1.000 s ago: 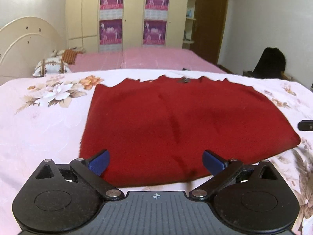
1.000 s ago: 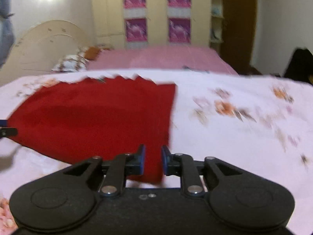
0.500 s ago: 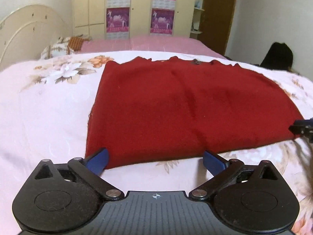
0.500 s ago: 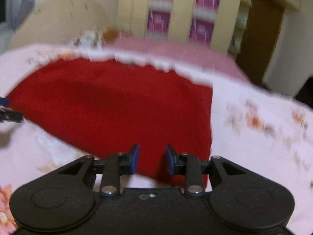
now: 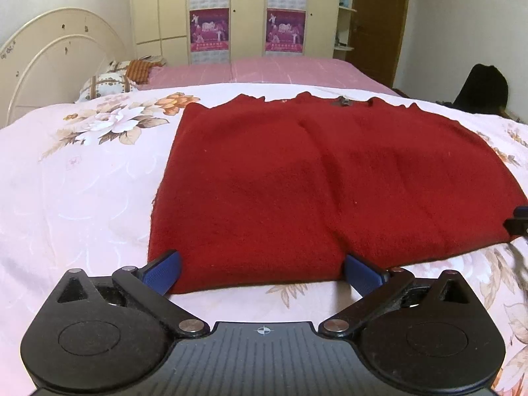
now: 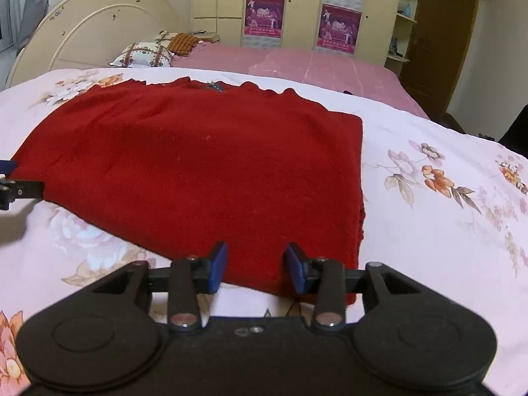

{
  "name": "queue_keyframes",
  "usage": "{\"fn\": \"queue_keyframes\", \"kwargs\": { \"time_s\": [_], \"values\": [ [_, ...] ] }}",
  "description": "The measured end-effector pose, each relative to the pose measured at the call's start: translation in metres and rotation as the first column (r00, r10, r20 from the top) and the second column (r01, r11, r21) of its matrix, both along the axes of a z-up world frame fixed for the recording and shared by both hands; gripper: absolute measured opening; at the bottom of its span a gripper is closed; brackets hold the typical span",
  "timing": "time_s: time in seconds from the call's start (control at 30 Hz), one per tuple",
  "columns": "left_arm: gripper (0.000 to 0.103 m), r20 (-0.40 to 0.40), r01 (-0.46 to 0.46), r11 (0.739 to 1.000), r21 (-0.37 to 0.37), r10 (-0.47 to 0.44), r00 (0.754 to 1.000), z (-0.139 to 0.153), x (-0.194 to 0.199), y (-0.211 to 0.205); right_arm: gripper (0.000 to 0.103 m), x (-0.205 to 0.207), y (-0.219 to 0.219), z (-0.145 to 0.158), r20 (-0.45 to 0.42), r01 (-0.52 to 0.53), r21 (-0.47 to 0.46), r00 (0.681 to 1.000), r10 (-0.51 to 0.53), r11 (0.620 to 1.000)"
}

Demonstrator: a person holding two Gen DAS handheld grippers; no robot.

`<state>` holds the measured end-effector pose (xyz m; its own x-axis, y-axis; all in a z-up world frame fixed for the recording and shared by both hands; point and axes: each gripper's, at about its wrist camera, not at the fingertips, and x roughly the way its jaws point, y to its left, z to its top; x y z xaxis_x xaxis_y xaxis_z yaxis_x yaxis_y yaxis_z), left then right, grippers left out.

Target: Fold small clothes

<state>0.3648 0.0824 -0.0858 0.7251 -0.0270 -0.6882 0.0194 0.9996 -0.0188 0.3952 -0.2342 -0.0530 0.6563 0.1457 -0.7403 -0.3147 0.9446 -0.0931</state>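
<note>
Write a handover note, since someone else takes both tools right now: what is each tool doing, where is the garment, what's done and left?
Left tool: open wide, at the near-left corner of the red garment, gripping nothing.
Right tool: jaws opening, near-right hem between the pads, not pinched.
Garment: flat on the floral bedspread, its wavy edge on the far side.
Done: garment laid out flat.
Left: fold it; no fold is visible yet.
</note>
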Motion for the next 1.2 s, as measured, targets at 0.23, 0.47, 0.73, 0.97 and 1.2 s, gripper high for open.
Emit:
{"fn": "queue_keyframes", "kwargs": {
  "time_s": [0.23,0.47,0.73,0.97,1.2],
  "values": [
    [0.103,-0.019,-0.010,1.000,-0.007,0.010,1.000,0.012,-0.009,0.003,0.042,-0.006,-0.004,0.012,0.008,0.021,0.049,1.000,-0.021,0.999],
    [0.101,-0.066,-0.153,0.819,-0.553,0.140,0.988,0.007,-0.042,0.044,0.046,-0.019,0.001,0.027,0.044,-0.005,0.058,0.999,0.002,0.998],
    [0.098,-0.090,-0.296,0.550,-0.781,0.370,0.925,-0.021,-0.047,0.069,0.048,-0.025,0.014,0.038,0.066,-0.045,0.072,0.997,0.040,0.996],
    [0.098,-0.048,-0.308,0.579,-0.755,0.420,0.906,-0.023,-0.017,0.068,0.048,-0.009,0.031,0.038,0.066,-0.069,0.102,0.996,0.062,0.992],
    [0.095,0.052,-0.313,0.649,-0.693,0.478,0.877,-0.017,0.005,0.069,0.027,0.027,0.059,0.027,0.095,-0.099,0.153,0.992,0.085,0.983]
  ]
}}
